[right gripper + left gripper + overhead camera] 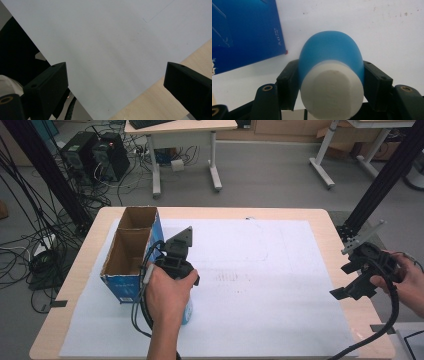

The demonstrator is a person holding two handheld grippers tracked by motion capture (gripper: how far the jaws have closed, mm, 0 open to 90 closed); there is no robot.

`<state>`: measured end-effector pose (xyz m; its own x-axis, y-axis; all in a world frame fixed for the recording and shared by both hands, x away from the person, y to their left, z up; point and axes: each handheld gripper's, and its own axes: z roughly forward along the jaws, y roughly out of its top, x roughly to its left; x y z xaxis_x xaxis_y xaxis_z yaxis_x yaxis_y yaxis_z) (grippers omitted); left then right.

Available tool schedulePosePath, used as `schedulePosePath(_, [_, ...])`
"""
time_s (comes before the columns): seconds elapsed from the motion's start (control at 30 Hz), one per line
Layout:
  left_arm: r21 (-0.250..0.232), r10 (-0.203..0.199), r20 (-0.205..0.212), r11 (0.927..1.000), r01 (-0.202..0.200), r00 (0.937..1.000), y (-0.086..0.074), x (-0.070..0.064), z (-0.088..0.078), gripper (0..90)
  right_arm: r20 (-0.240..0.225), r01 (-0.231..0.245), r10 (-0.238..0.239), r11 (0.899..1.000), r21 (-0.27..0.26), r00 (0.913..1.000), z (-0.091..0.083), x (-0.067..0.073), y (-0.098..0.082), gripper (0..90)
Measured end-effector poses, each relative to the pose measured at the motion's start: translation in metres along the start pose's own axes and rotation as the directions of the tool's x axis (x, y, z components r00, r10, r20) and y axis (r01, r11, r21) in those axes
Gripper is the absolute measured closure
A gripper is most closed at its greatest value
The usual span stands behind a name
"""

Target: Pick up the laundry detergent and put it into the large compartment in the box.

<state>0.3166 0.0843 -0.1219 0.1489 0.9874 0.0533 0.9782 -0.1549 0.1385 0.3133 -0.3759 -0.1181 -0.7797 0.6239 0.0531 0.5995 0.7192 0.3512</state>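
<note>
White table sheet [387,37]: left gripper [331,80] pinching blue bottle [329,55] w/ white cap.

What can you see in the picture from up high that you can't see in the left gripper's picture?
The high view takes in the open top of the cardboard box with its two compartments, the right gripper with jaws open near the table's right edge, and desks on the floor beyond. The left gripper view brings close the bottle's white end and the left gripper, jaws pressed on the bottle's sides. Both show the box's blue side, the blue bottle and the white sheet under them.
</note>
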Motion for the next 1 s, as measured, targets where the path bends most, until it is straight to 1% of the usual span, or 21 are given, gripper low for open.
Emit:
schedulePosePath(0.2, [-0.012,0.007,-0.009,0.9999,-0.008,0.9999,0.000,-0.002,-0.013,38.1,0.002,-0.006,0.006,1.000,0.001,1.0000,-0.001,0.000,-0.001,5.0])
schedulePosePath(0.33, [-0.023,0.001,-0.009,0.9997,-0.002,1.0000,0.001,-0.001,-0.029,38.1,0.005,-0.007,0.007,1.000,0.002,1.0000,-0.002,0.000,-0.001,4.9])
schedulePosePath(0.57, [-0.031,0.013,-0.037,0.9994,-0.014,0.9992,0.003,-0.008,-0.058,38.1,0.010,-0.007,0.007,1.000,0.003,0.9999,-0.004,0.001,0.001,4.9])
schedulePosePath(0.63, [-0.034,0.013,-0.033,0.9993,-0.014,0.9994,0.004,-0.008,-0.067,38.1,0.011,-0.010,0.010,1.000,-0.001,0.9999,-0.005,0.002,0.002,4.9])
schedulePosePath(0.8, [-0.038,0.007,-0.008,0.9992,-0.007,0.9999,0.007,-0.001,-0.089,38.1,0.012,-0.010,0.010,1.000,-0.007,0.9999,-0.007,0.002,0.003,4.9])
schedulePosePath(0.9, [-0.043,0.001,-0.002,0.9991,-0.001,1.0000,0.009,0.002,-0.101,38.1,0.011,-0.011,0.011,1.000,-0.007,0.9999,-0.008,0.002,0.004,4.9])
schedulePosePath(1.0, [-0.053,0.002,-0.005,0.9986,-0.002,1.0000,0.011,0.003,-0.117,38.1,0.010,-0.010,0.010,1.000,-0.010,0.9999,-0.007,0.002,0.004,4.8])
